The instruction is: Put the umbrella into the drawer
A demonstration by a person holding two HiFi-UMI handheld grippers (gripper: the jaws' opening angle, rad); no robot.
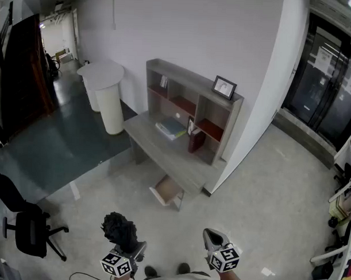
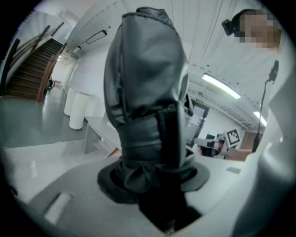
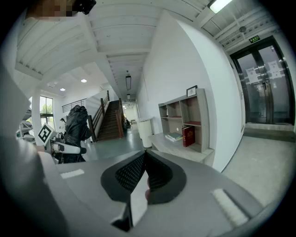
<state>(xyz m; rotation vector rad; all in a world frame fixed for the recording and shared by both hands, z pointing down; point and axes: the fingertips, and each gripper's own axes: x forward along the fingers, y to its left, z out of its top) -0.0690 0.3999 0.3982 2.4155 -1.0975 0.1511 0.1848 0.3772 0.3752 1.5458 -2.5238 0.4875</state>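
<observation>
A folded black umbrella [image 1: 118,227] stands upright in my left gripper [image 1: 126,243], which is shut on its lower part at the bottom of the head view. In the left gripper view the umbrella [image 2: 147,106] fills the middle, bunched between the jaws. My right gripper [image 1: 211,236] hovers beside it, shut and empty; its pads [image 3: 138,173] meet with nothing between them. The drawer [image 1: 167,191] hangs pulled out under the grey desk [image 1: 142,136], a few steps ahead of both grippers. From the right gripper view the umbrella [image 3: 76,127] shows at the left.
A shelf unit [image 1: 191,105] on the desk holds a picture frame [image 1: 224,86], flat books [image 1: 171,128] and a red book [image 1: 194,140]. White round pedestals [image 1: 108,94] stand left of the desk. A black office chair [image 1: 24,224] is at the left, glass doors [image 1: 332,84] at the right.
</observation>
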